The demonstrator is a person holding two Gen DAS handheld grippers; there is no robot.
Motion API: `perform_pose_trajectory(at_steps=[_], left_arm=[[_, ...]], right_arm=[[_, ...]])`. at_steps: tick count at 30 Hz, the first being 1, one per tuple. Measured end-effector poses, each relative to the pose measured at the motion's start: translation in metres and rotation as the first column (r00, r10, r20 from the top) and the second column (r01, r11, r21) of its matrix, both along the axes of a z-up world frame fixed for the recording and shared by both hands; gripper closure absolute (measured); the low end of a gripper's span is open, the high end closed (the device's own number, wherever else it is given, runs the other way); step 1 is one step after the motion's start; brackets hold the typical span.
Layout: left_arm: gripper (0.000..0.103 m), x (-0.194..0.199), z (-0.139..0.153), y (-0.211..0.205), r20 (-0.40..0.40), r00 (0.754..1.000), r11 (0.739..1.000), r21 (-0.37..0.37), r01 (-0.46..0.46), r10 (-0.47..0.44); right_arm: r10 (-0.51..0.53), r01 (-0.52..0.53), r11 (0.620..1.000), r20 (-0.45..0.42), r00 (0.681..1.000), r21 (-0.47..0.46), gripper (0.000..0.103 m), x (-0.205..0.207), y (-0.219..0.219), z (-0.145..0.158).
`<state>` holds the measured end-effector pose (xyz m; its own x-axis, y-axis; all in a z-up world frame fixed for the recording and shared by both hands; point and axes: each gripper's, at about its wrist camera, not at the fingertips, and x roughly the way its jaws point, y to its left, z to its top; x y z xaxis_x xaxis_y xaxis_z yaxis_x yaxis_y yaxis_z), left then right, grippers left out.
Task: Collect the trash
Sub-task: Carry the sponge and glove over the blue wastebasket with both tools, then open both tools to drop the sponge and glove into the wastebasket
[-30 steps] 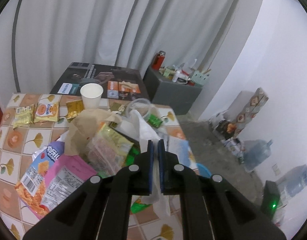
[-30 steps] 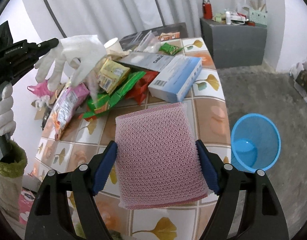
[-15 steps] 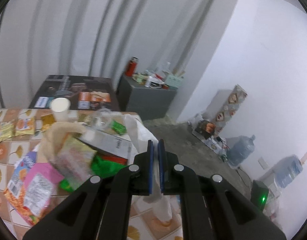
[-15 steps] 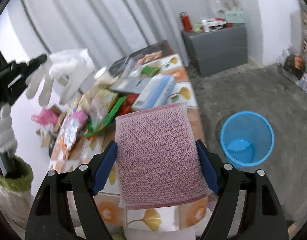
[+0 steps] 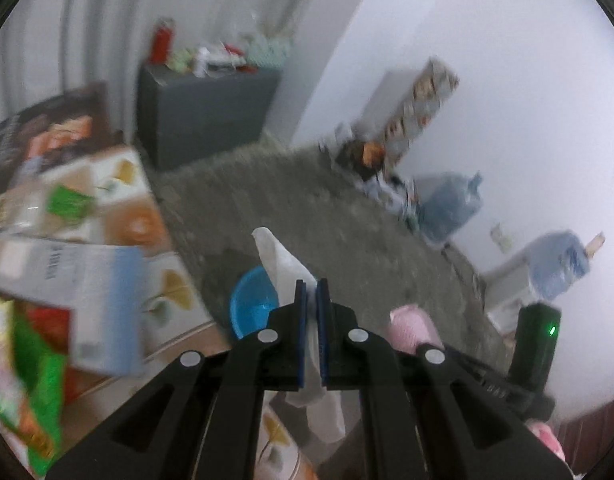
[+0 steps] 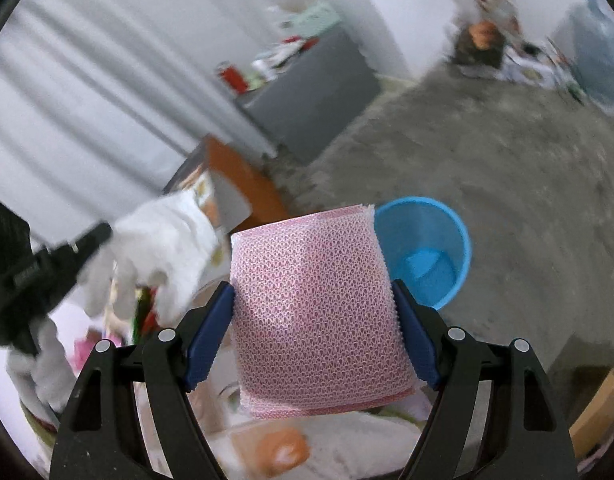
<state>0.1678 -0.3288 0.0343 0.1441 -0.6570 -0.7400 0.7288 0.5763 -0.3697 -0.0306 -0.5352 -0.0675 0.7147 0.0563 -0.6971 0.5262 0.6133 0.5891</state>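
Note:
My left gripper (image 5: 311,300) is shut on a white glove (image 5: 281,262) that hangs from its pads above the table edge. The blue bin (image 5: 253,304) stands on the floor just beyond it. My right gripper (image 6: 313,304) is shut on a pink mesh sponge (image 6: 313,308), held in the air with the blue bin (image 6: 423,252) behind it to the right. The white glove (image 6: 159,252) and the left gripper's black body show at the left of the right wrist view. The pink sponge (image 5: 413,326) also shows in the left wrist view.
The tiled table (image 5: 143,220) carries a white and blue box (image 5: 67,280), green wrappers (image 5: 31,380) and other packets. A grey cabinet (image 5: 203,112) stands by the curtain. Water bottles (image 5: 451,204) and clutter line the far wall. Grey floor (image 6: 507,184) surrounds the bin.
Both grippers have swung right, away from the table pile and toward the blue bin, each keeping its load. The bin now shows in the left wrist view.

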Motion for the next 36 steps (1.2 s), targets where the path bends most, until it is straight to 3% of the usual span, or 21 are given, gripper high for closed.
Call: perform_pose_trajectory(at_steps=[9,11,13,15,20,24,27,31,36], left_arm=[[0.098,0.026,-0.101,-0.117,-0.073,0.994,0.975,0.196,0.1,-0.087],[0.093,0.032,-0.118,-0.131,-0.076,0.993,0.968,0.227,0.11,-0.095],[0.075,0.038,-0.135,-0.142,-0.076,0.992,0.961,0.251,0.117,-0.101],[0.065,0.043,-0.149,-0.151,-0.068,0.993,0.953,0.282,0.112,-0.096],[0.061,0.047,-0.155,-0.149,-0.084,0.993,0.955,0.277,0.103,-0.083],[0.06,0.046,-0.139,-0.134,-0.044,0.996,0.965,0.248,0.082,-0.073],[0.056,0.042,-0.117,-0.113,-0.011,0.998,0.976,0.207,0.062,-0.061],[0.048,0.028,-0.079,-0.074,0.048,0.998,0.991,0.129,0.036,-0.043],[0.039,0.003,-0.039,-0.018,0.087,0.996,0.999,0.038,0.019,-0.022]], right_arm=[[-0.078,0.095,0.978,-0.094,0.992,0.186,0.026,0.06,-0.066,-0.082],[-0.091,0.112,0.971,-0.11,0.99,0.209,0.024,0.075,-0.079,-0.101],[-0.102,0.129,0.971,-0.14,0.985,0.199,0.021,0.081,-0.088,-0.116],[-0.102,0.132,0.975,-0.172,0.98,0.178,0.018,0.089,-0.091,-0.132],[-0.1,0.142,0.975,-0.235,0.967,0.169,0.018,0.091,-0.091,-0.155],[-0.119,0.15,0.979,-0.213,0.97,0.137,0.018,0.078,-0.083,-0.145],[-0.114,0.126,0.991,-0.187,0.976,0.054,0.018,0.066,-0.071,-0.12],[-0.099,0.078,0.987,-0.152,0.983,-0.141,0.018,0.048,-0.042,-0.075],[-0.087,0.055,0.919,-0.065,0.994,-0.39,0.008,0.019,0.002,-0.01]])
